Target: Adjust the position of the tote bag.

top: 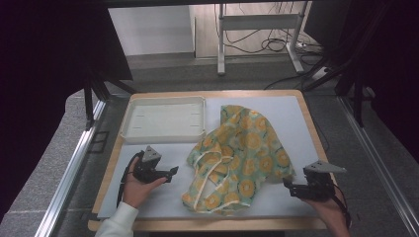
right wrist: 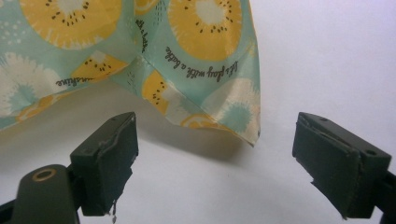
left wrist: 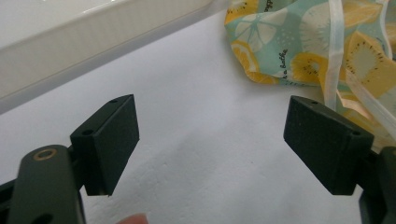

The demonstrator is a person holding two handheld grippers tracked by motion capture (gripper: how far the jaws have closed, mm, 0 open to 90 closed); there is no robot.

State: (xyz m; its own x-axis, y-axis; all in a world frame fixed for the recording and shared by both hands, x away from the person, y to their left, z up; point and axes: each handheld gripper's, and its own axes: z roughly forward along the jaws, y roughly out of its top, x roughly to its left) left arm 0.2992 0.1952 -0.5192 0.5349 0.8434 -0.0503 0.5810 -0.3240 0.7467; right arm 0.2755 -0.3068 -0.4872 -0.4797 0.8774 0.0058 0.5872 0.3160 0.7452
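On the pale mat, the high view shows one fruit-print cloth (top: 242, 158) lying crumpled between the left gripper (top: 173, 171) and right gripper (top: 286, 183), beside one white tray (top: 163, 134). In the left gripper view, the jaws gape wide, empty, the cloth's tie strap (left wrist: 332, 51) just ahead. In the right gripper view, wide jaws face a cloth corner (right wrist: 250, 133). Judging by this, it's the approach step; next, each gripper must close on an edge.

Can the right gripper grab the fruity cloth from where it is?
Probably yes. The right gripper has its jaws open, the fruit-print cloth's corner hangs just ahead of them, and nothing sits between them on the white mat.
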